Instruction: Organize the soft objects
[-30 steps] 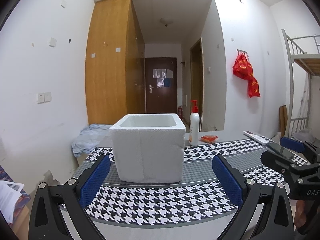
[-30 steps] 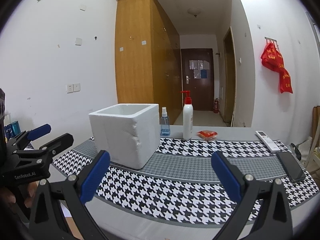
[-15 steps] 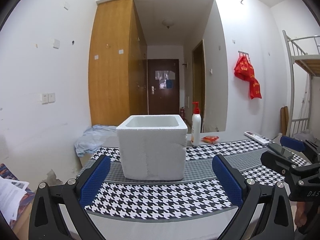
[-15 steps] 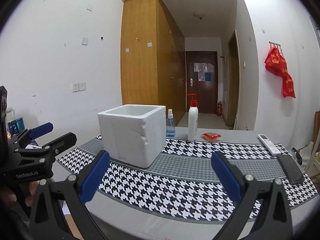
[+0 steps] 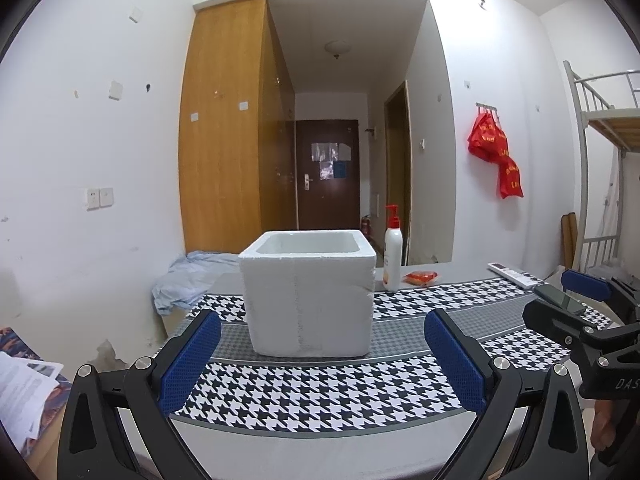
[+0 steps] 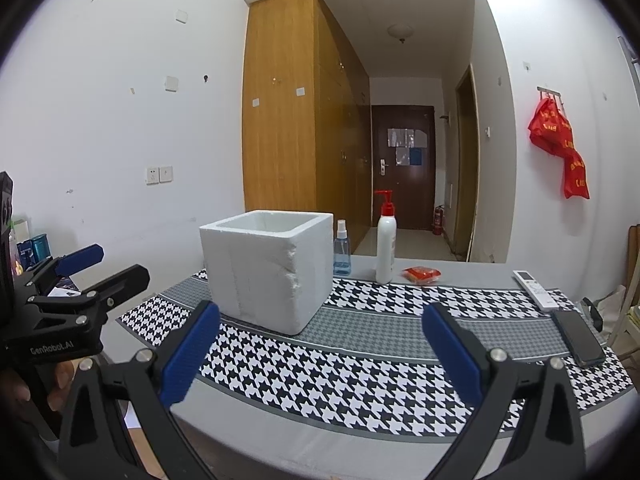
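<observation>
your left gripper [image 5: 322, 354]: held over the near edge of the desk [image 5: 320, 446], jaws spread wide, nothing between the 2 blue pads [image 5: 192, 356].
your right gripper [image 6: 320, 350]: also at the near edge, jaws equally wide apart and empty.
white foam box [image 5: 308, 294]: open top, upright on the houndstooth cloth [image 5: 320, 392], toward the desk's left end; 1 chipped corner shows in the right wrist view. inside cannot be seen.
light blue cloth [image 5: 192, 276]: crumpled at the far left corner, behind and left of the box, apart from it.
white pump bottle [image 6: 386, 240]: red pump, upright near the far edge, right of the box.
small clear spray bottle [image 6: 342, 250]: between box and pump bottle.
red packet [image 6: 421, 274]: flat near the far edge, right of the pump bottle.
white remote [image 6: 536, 290] and dark phone [image 6: 578, 338]: at the right end, the phone nearer you.
</observation>
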Demonstrator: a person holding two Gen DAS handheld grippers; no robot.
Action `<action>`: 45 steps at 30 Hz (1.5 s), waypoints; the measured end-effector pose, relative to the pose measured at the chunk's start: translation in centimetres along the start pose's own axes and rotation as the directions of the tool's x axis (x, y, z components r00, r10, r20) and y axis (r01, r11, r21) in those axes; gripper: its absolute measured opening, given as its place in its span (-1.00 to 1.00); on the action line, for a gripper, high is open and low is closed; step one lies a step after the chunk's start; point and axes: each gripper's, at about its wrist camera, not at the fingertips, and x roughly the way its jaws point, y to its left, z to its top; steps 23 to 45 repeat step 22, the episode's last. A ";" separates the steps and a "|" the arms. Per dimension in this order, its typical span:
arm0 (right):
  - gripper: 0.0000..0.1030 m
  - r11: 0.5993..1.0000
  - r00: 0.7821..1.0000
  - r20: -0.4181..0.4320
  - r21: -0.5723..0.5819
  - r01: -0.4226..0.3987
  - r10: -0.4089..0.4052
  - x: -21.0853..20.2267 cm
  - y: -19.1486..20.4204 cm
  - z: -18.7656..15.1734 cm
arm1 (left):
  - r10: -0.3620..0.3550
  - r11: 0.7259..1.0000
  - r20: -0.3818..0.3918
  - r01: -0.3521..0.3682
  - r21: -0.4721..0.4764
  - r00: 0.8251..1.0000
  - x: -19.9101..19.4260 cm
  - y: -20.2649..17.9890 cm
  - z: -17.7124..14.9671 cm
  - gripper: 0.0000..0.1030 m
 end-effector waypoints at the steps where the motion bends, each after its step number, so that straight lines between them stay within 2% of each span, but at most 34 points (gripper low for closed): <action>1: 0.99 1.000 1.000 -0.001 0.001 -0.002 0.002 0.0 0.0 0.0 | 0.000 1.000 0.001 0.000 0.002 1.000 -0.1 -0.1 0.0 0.98; 45: 0.99 1.000 1.000 -0.008 -0.005 0.007 -0.007 0.1 -0.1 -0.1 | -0.007 1.000 0.003 0.007 0.007 1.000 -0.2 -0.1 -0.1 0.98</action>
